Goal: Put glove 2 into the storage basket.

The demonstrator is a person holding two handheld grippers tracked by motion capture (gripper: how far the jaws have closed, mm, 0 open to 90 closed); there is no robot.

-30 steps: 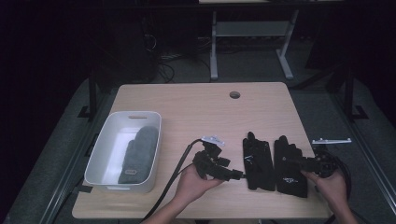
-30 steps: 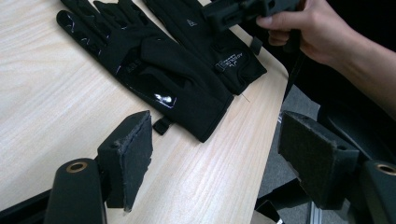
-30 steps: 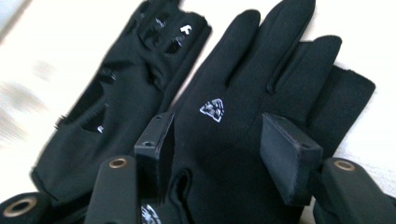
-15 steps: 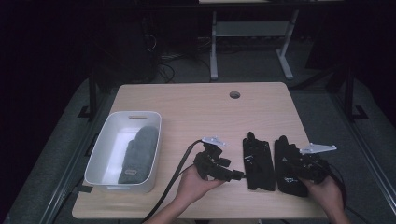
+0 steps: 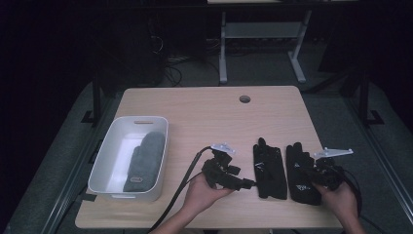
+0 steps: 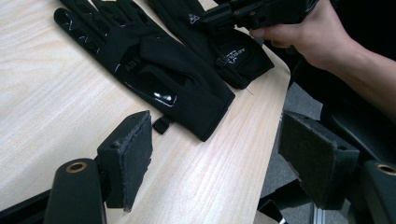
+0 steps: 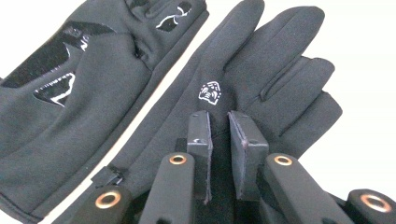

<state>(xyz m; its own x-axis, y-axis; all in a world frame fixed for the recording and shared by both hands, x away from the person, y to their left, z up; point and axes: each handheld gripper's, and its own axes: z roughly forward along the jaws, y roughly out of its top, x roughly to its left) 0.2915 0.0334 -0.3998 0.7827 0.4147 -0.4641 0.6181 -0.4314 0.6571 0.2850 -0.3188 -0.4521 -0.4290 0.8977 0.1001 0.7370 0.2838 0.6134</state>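
The right gripper (image 5: 311,173) has just been closing its jaws, and in the right gripper view (image 7: 218,140) the two pads stand nearly together over the back of the right-hand black glove (image 7: 261,88), pinching a fold of its fabric just below the small white emblem; the high view gives none of that detail, showing merely the gripper lying on the glove (image 5: 300,171) at the table's 4 o'clock corner, with the person's right hand (image 5: 341,200) behind it. The left gripper (image 5: 251,184) is released: in the left gripper view (image 6: 224,168) its pads stand wide apart over bare wood with nothing between them, just short of the cuff of the left-hand black glove (image 6: 149,65), which that view shows with glossy grip patches on its palm and a small pull tab at the cuff. From above, the left-hand black glove (image 5: 269,166) lies just beside its partner, the two parallel but not touching, long axes running 12 to 6 o'clock, fingertips toward 12 and cuffs toward the near edge. The left hand (image 5: 204,195) holds its gripper pointing toward 3 o'clock, its cable trailing off the near edge. Well apart, at 8 o'clock on the wooden table (image 5: 204,112), a white bin (image 5: 109,161) holds a grey mitten (image 5: 143,161) lying lengthwise. Between the grippers and the gloves nothing stands in the way; the table's round cable hole (image 5: 244,99) lies far off toward 12 o'clock
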